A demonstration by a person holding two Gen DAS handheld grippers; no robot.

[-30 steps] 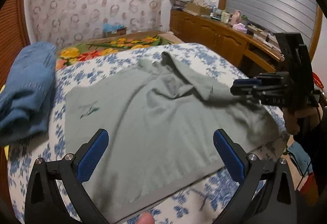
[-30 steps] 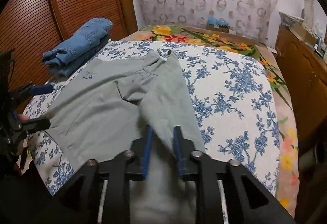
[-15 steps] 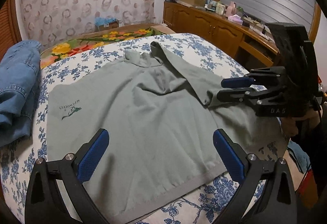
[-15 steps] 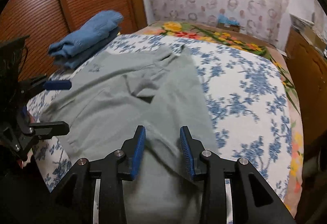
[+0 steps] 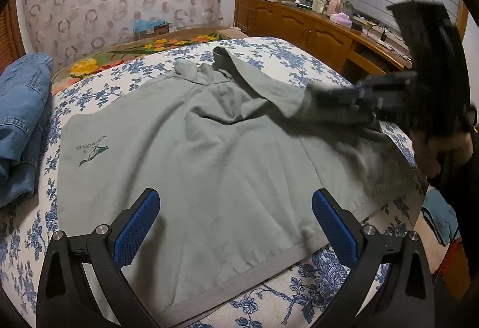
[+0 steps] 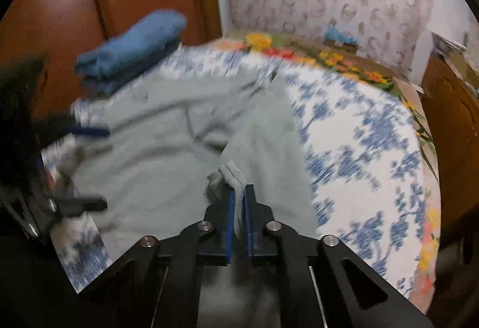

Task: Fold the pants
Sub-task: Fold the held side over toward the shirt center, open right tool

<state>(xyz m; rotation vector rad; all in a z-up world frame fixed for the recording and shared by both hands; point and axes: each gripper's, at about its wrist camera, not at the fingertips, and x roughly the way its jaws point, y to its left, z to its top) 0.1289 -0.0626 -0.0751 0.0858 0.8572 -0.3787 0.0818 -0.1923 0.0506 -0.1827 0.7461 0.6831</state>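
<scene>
Right gripper [image 6: 238, 202], lower centre, pinches grey pants [image 6: 167, 130] edge; left gripper [image 5: 236, 226] gapes empty. Thin grip could slip.

Two handheld grippers, one spread wide and one pinched tight

The left gripper [image 5: 236, 226] points steeply downward with its blue pads [image 5: 136, 227] far apart and nothing pressed between them. The right gripper [image 6: 238, 205] angles down too, its pads [image 6: 229, 214] drawn almost together on a fold of the grey-green pants [image 6: 236, 178] that stands up just ahead of its tips. A hand [image 5: 443, 151] grips its body from below.
</scene>
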